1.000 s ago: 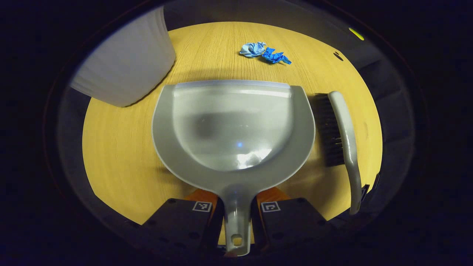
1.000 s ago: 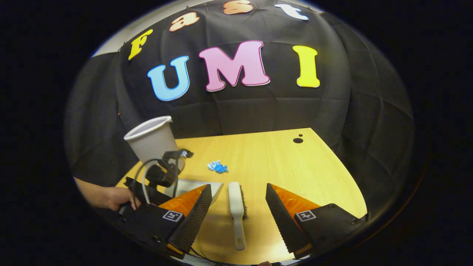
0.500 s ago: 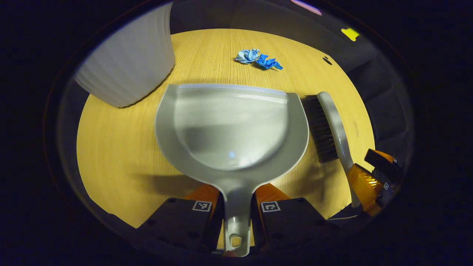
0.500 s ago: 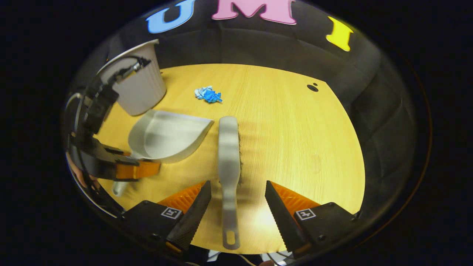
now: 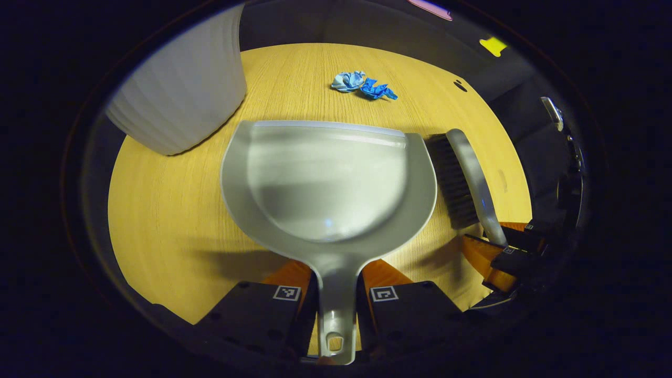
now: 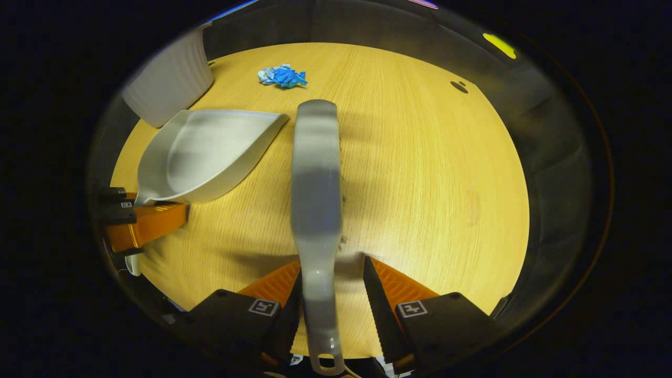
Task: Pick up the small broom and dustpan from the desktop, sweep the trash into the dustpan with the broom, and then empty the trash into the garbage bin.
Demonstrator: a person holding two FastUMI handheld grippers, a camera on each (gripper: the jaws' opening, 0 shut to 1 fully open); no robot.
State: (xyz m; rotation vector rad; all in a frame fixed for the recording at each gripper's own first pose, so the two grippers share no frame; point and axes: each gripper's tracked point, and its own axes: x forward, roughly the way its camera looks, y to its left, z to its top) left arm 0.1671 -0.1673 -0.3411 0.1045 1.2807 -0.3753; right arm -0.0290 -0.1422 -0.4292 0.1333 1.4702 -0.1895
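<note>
The left gripper (image 5: 336,299) clamps the dustpan (image 5: 328,184) handle, while the right gripper (image 6: 332,302), jaws narrow, touches the broom (image 6: 315,210) handle on 1 side only, so lifting now could drop it.

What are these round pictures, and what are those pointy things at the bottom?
A person holds two grabbing tools, one in each hand, and each tool carries a small camera, so you get two pictures. The pointy things are each claw's two fingers. In the left gripper view, the left claw squeezes the handle of a grey dustpan. In the right gripper view, the right claw has its fingers on either side of the broom handle, with a gap still showing on one side. Both lie on a wooden desk. Farther back sit crumpled blue trash and a white bin.
</note>
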